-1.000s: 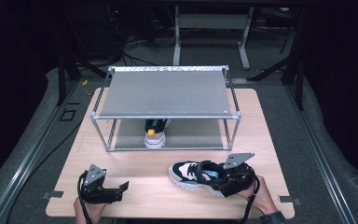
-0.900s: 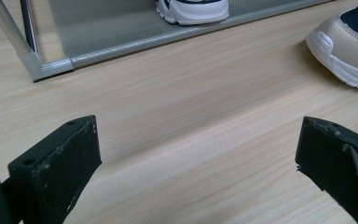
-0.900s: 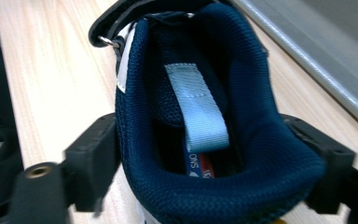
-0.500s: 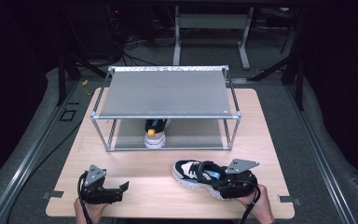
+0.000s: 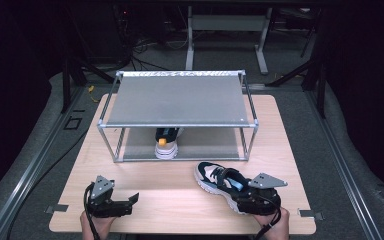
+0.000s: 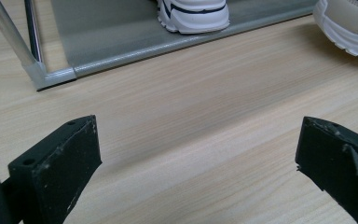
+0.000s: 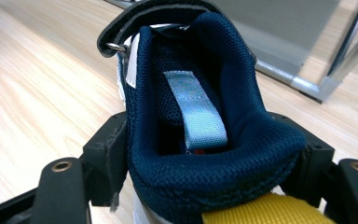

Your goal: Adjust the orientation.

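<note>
well, a pale wooden table (image 5: 180,200) stands on grey floor in a dark room, a metal rack (image 5: 177,100) ahead of both grippers. the right gripper view alone shows the sneaker (image 7: 200,116) inside: navy padded lining, light blue tongue tab, yellow heel loop. the right gripper (image 5: 252,200) has just been closing and now clamps the sneaker's heel, toe toward the rack. the left gripper (image 5: 125,202), gaping with nothing between its jaws, rests well apart; a second shoe (image 5: 166,145) sits on the rack's lower shelf.
</note>
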The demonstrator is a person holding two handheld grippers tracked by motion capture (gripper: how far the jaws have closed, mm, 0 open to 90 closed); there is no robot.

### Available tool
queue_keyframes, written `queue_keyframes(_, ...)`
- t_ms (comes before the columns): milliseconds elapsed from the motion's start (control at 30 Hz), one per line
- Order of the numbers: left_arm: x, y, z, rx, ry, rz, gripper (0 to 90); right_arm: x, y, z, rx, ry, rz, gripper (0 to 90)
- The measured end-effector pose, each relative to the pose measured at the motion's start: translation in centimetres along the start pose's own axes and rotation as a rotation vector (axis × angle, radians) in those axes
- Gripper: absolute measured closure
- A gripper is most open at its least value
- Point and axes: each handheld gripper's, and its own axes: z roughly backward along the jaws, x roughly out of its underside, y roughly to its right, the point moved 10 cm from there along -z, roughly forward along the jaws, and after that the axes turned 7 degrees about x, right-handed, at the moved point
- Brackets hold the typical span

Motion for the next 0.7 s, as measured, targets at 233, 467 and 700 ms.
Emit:
queue_keyframes(233, 0.02, -0.10, 0.10, -0.004, 0.008, 0.004, 0.0, 0.39, -0.01, -0.34, 0.021, -0.020, -0.006, 28.0)
queue_keyframes(467, 0.14, -0.05, 0.12, -0.005, 0.003, 0.001, 0.0, 0.30, -0.07, -0.46, 0.045, -0.010, -0.027, 27.7)
queue_keyframes(700, 0.09, -0.19, 0.26, -0.008, 0.006, 0.001, 0.0, 0.44, -0.57, -0.61, 0.048, -0.034, -0.007, 18.0)
